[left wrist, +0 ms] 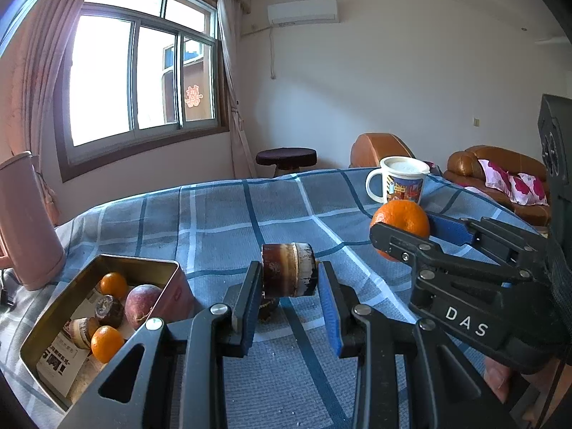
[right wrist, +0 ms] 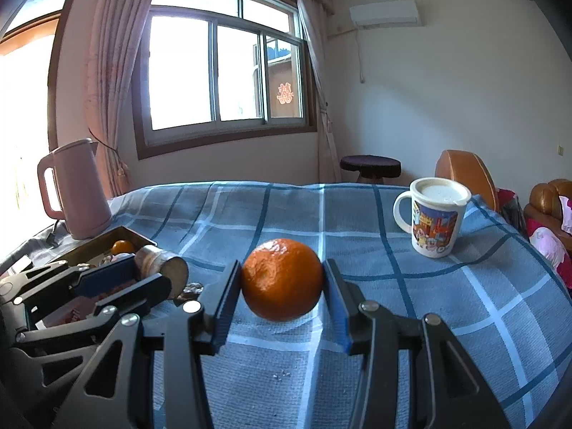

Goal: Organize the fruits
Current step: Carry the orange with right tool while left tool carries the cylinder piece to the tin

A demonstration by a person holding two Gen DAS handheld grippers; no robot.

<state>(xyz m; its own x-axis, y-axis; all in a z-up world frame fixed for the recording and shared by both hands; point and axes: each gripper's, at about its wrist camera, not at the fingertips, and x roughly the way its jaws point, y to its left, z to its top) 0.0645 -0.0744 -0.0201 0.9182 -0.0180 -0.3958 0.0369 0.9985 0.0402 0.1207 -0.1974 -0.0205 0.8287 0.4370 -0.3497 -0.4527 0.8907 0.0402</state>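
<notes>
Right claw (right wrist: pixel 282 282) pinches a round, glossy, dimpled orange (right wrist: pixel 282 279).

orange (right wrist: pixel 281 279) gripped, brown fruit (left wrist: pixel 288 271) gripped

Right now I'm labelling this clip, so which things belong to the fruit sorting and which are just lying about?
Part of the job:
- orange in the right gripper
- brown cane piece in the left gripper
- tin box holding fruit

Just lying about:
- cartoon mug
- pink kettle
- checked cloth
</notes>
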